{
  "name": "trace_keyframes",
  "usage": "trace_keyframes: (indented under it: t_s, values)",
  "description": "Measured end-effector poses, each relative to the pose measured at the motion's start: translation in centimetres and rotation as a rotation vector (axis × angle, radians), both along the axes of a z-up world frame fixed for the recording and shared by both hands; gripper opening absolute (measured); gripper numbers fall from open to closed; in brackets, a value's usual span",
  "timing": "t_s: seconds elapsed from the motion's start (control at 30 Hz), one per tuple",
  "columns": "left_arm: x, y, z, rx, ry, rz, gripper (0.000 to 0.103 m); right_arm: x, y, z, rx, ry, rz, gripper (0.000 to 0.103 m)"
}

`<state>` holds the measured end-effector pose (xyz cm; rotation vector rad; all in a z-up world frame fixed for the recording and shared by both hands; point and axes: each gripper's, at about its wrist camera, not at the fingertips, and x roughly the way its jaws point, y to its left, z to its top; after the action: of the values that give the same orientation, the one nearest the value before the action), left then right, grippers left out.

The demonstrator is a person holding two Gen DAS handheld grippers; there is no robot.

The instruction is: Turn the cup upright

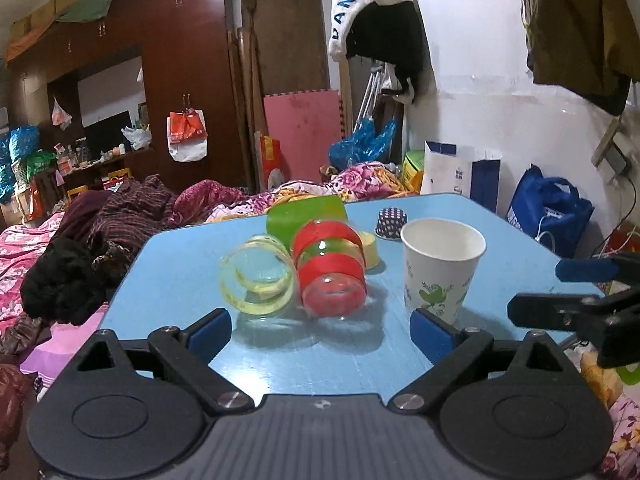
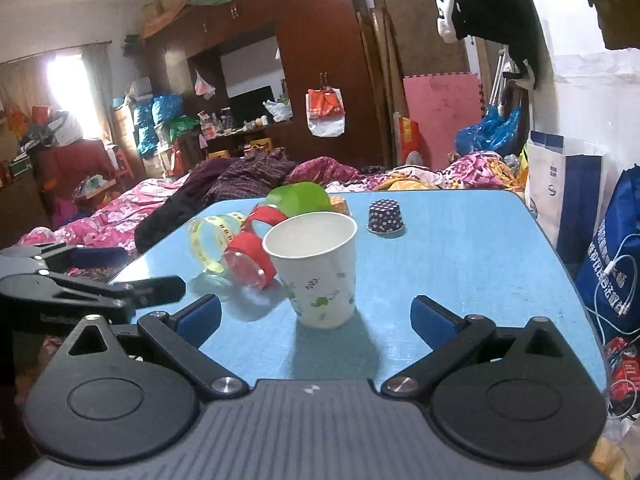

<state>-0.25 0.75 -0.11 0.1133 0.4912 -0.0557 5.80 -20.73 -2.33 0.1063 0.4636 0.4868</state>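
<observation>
A white paper cup with a green leaf print stands upright on the blue table, mouth up; it also shows in the right wrist view. A clear cup with red bands lies on its side, as does a clear cup with yellow bands. A green cup lies behind them. My left gripper is open and empty, short of the lying cups. My right gripper is open, its fingers either side of the paper cup, not touching it.
A small purple dotted cup sits upside down at the table's far side. A bed with pink floral bedding lies left of the table. Blue and white bags stand to the right.
</observation>
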Motion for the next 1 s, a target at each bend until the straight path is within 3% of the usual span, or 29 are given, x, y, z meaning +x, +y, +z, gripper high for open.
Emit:
trace_keyframes:
  t_s: [1.0]
  values:
    - [0.54,0.25,-0.36,-0.038,0.006,0.024,0.097,-0.19,-0.06,0.45,0.004,-0.017,-0.004,0.102]
